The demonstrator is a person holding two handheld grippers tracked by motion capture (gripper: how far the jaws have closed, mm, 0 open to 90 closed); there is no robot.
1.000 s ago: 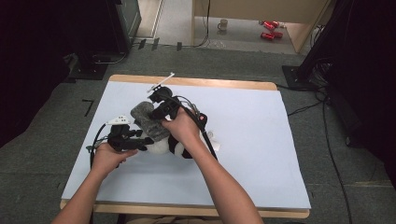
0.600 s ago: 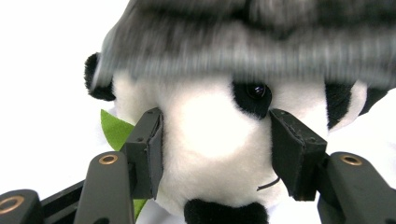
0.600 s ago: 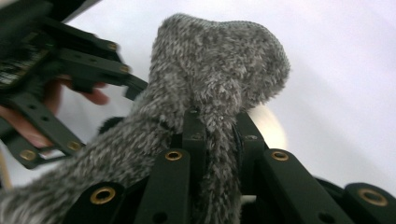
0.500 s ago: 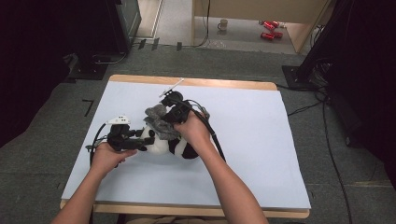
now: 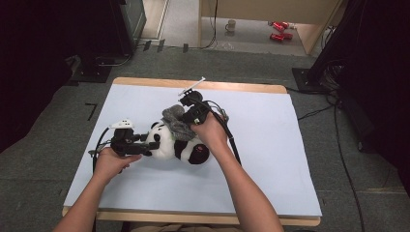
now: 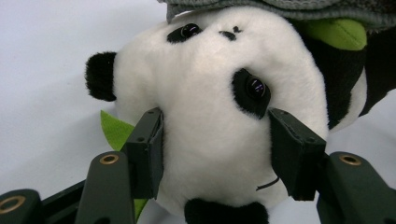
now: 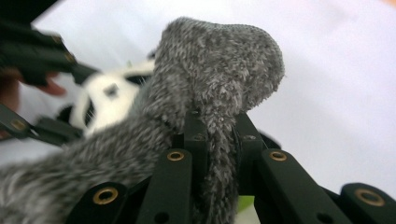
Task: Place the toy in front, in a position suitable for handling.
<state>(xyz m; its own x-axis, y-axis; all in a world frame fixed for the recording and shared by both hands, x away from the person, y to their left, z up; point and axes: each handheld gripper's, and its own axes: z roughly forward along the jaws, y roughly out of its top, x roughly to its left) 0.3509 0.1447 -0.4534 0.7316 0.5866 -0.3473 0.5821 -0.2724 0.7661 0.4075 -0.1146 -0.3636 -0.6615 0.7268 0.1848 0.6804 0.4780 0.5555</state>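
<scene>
Near my edge of tabletop [image 5: 270,159], panda plush [image 6: 219,116] lies on its side on pale sheet. My left tongs [image 6: 215,149] clamp its white head, one pad on each cheek. Just beyond, my right tongs [image 7: 219,135] pinch fold of grey knitted cloth [image 7: 210,74], which drapes over panda's body.

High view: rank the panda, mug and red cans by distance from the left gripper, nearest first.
1. Panda: clamped by the head in the left gripper, on the table.
2. Mug: on the floor beyond the table, centre.
3. Red cans: floor, right of the mug, slightly farther.
</scene>
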